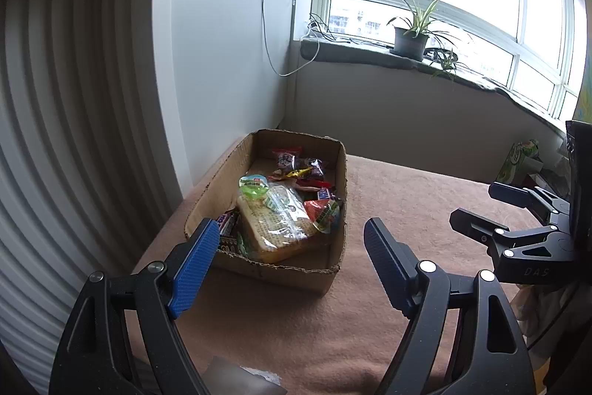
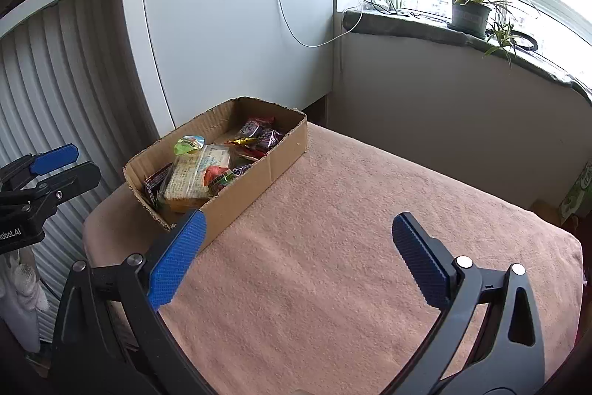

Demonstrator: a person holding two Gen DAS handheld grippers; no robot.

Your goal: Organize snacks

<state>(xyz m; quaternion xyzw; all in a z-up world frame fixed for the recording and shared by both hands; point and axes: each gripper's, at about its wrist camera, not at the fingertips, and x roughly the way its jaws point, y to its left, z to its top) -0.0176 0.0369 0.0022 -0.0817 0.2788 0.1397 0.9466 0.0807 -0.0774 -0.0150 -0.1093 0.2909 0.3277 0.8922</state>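
Snacks [image 1: 285, 210] fill the cardboard box [image 1: 333, 269]; the towel-covered tabletop [image 2: 333, 247] holds nothing else. The left gripper [image 1: 292, 261] and right gripper [image 2: 296, 254] hang spread and empty, so the sorting looks finished.

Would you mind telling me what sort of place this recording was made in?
Most likely a room in a home: a potted plant sits on the windowsill, and a cardboard box of snacks rests on a pink towel-covered surface.

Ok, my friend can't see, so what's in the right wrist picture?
A cardboard box full of snacks sits on a pink blanket. The right gripper hangs open and empty nearby.
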